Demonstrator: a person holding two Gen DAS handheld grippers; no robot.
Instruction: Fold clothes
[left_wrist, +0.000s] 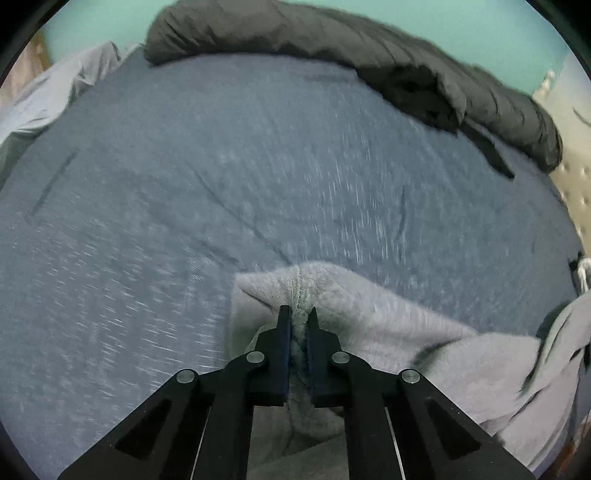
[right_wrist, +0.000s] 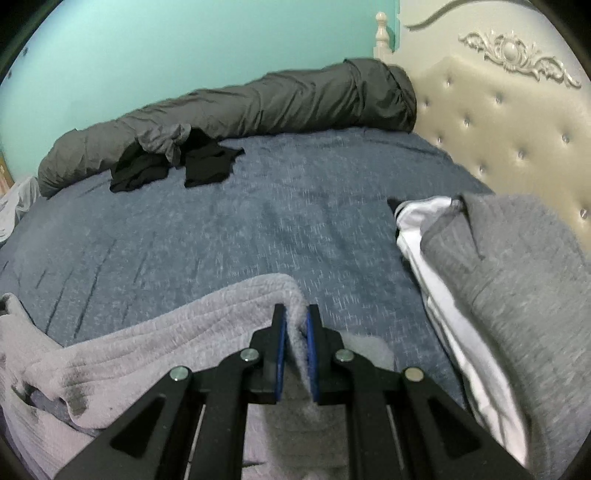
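A light grey ribbed garment (left_wrist: 373, 314) lies on the blue bedspread (left_wrist: 221, 166). My left gripper (left_wrist: 298, 314) is shut on a bunched edge of it, the cloth pinched between the blue pads. In the right wrist view the same light grey garment (right_wrist: 155, 332) spreads to the left and down, and my right gripper (right_wrist: 295, 312) is shut on another fold of its edge. The cloth hangs between the two grippers in loose folds. The part under the gripper bodies is hidden.
A rolled dark grey duvet (right_wrist: 258, 107) lies along the far side by the teal wall. Black clothes (right_wrist: 173, 166) sit in front of it. A folded grey garment over a white one (right_wrist: 517, 280) lies at the right, beside the cream tufted headboard (right_wrist: 509, 122).
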